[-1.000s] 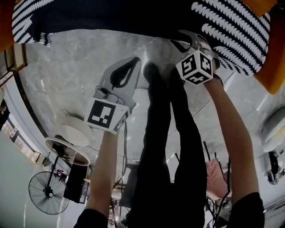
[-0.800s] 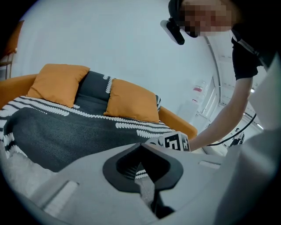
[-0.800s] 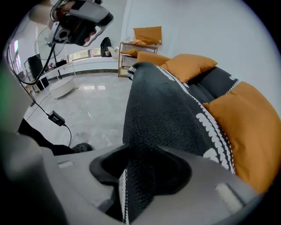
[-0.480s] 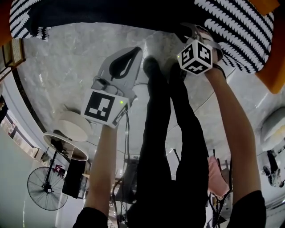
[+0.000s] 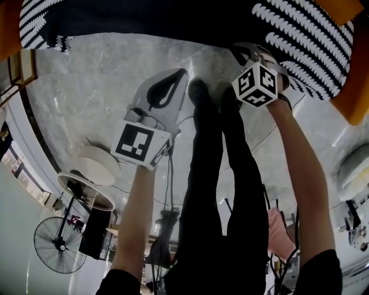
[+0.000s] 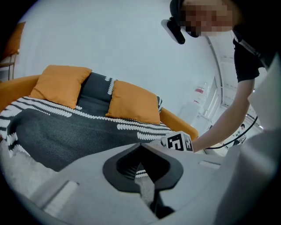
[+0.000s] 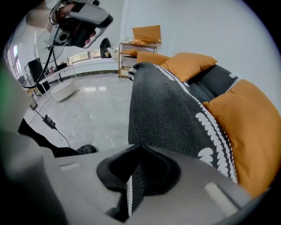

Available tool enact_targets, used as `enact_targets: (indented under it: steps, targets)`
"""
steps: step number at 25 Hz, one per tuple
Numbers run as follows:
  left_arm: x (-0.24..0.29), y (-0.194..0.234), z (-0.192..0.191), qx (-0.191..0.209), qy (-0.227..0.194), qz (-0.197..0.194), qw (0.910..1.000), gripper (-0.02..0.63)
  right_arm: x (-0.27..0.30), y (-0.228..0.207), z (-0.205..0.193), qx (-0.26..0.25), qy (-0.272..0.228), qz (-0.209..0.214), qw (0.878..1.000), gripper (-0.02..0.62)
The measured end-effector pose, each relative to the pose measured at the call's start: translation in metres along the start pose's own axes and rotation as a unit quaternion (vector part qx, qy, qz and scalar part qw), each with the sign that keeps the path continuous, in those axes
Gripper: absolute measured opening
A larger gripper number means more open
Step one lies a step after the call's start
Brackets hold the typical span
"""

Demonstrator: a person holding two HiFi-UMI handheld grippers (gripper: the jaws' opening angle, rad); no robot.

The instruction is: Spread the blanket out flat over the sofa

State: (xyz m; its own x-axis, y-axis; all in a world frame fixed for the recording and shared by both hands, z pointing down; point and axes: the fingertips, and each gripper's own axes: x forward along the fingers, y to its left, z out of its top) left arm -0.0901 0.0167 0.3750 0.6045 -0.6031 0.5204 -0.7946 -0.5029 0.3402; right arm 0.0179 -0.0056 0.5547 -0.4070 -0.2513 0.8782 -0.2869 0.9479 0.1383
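A dark grey blanket [image 5: 144, 17] with white stripes lies over the orange sofa [image 6: 178, 122], and its front edge hangs toward the floor. My right gripper [image 5: 243, 50] is at that hanging edge on the right. Its jaws [image 7: 134, 184] are closing and pinch a fold of the blanket [image 7: 167, 110]. My left gripper [image 5: 180, 74] hovers over the floor a little short of the blanket edge. It looks shut [image 6: 141, 167], with no cloth in it. Two orange cushions [image 6: 59, 83] [image 6: 131, 102] lean on the sofa back.
The person's black-trousered legs [image 5: 213, 190] stand between the two arms. A standing fan [image 5: 57, 245] and a round white stool [image 5: 95, 167] are at the left. A cable [image 7: 48, 123] trails on the marble floor. A shelf with orange cushions [image 7: 131, 50] stands past the sofa's end.
Both grippers rose slightly toward the blanket edge and settled back. The right one stays at the edge, and the blanket has barely moved.
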Motion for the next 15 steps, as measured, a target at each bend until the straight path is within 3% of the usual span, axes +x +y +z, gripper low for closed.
enact_targets:
  steps: [4, 15]
  targets:
    - [0.000, 0.007, 0.001, -0.002, -0.006, 0.003, 1.0000, 0.011, -0.004, 0.008, 0.001, 0.008, -0.007, 0.000, 1.000, 0.015]
    - [-0.003, 0.003, 0.003, 0.005, -0.008, 0.006, 0.9999, 0.011, -0.012, 0.027, -0.015, -0.028, 0.002, -0.003, 1.000, 0.009]
